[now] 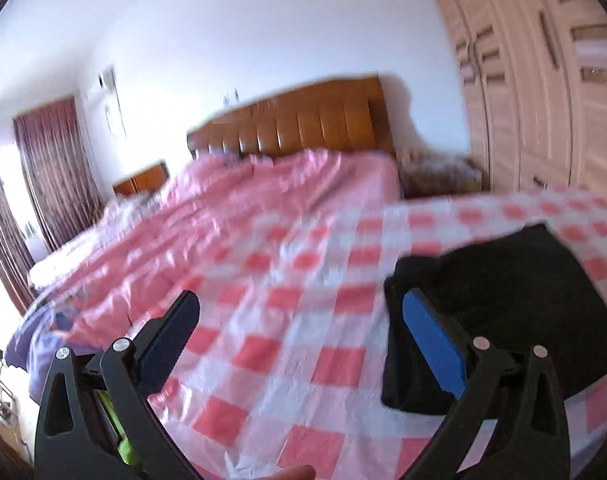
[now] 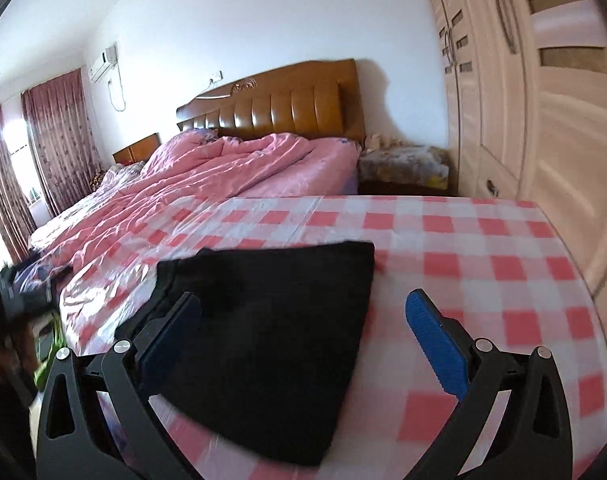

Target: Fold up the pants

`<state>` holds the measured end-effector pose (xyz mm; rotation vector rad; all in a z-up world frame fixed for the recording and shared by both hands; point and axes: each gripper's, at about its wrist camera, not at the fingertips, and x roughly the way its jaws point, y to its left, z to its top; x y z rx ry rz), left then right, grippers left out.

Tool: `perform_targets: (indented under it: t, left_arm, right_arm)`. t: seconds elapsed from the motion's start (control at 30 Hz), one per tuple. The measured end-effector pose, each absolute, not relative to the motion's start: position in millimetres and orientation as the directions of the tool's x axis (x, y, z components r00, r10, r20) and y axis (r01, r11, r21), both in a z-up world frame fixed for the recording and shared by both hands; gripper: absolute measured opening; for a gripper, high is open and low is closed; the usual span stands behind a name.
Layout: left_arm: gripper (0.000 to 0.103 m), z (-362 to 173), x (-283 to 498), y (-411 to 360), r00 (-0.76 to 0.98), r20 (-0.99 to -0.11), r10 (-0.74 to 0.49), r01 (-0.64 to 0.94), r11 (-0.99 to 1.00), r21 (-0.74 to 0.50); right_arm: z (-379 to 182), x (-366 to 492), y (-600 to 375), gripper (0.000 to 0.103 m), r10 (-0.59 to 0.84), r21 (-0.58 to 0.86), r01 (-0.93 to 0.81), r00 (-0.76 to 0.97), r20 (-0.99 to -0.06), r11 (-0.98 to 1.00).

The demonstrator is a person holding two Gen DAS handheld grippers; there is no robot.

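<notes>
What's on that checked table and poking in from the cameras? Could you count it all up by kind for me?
Black folded pants: 1
Pink-and-white checked tablecloth: 1
Handheld grippers, both open and empty: 2, the left gripper and the right gripper
Total: 4

A home bedroom. Centre of the frame: a bed (image 2: 263, 168) with a padded brown headboard (image 2: 279, 96) and a rumpled pink quilt (image 2: 207, 184). Right edge: tall pale wardrobe doors (image 2: 535, 92). Upper left: a wall air conditioner (image 2: 103, 62) above maroon curtains (image 2: 57, 136) at a bright window. Beside the bed: wooden nightstands (image 2: 137, 150). Foreground: a red-and-white checked cloth (image 2: 483, 248).
</notes>
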<state>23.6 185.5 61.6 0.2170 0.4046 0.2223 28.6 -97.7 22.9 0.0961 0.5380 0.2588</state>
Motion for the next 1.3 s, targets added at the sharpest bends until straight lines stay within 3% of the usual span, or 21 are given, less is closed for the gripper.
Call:
perform_targets:
  t: [0.1,0.23,0.4,0.77,1.3]
  left_arm:
    - [0.102,77,6,165,0.925,-0.307,0.224,-0.151,0.958,0.245]
    - [0.102,79,3,139,0.919,-0.386,0.079,-0.051,0.995,0.084]
    - [0.102,42,7,112,0.864,-0.502,0.050,-0.066,0.998,-0.015]
    - [0.102,-27,-4,79,0.779,-0.625,0.050,-0.005,0.997,0.073]
    - [0.101,-26,-12,76,0.803,-0.596,0.007,0.035,0.998,0.058]
  right_arm:
    - [8,-1,-84,0.099,0.252,0.098,-0.235,0.817,-0.518,0.967]
    - [-9,-27,-74,0.099,0.212,0.033,-0.229,0.822,-0.528,0.973]
    - [-31,-37,-74,0.099,0.179,0.032,-0.195,0.810,-0.558,0.980]
    - [-51,-56,-76,0.099,0.134,0.055,-0.124,0.830,-0.541,0.991]
    - [-57,-57,-74,0.099,0.126,0.047,-0.121,0.821,-0.556,0.992]
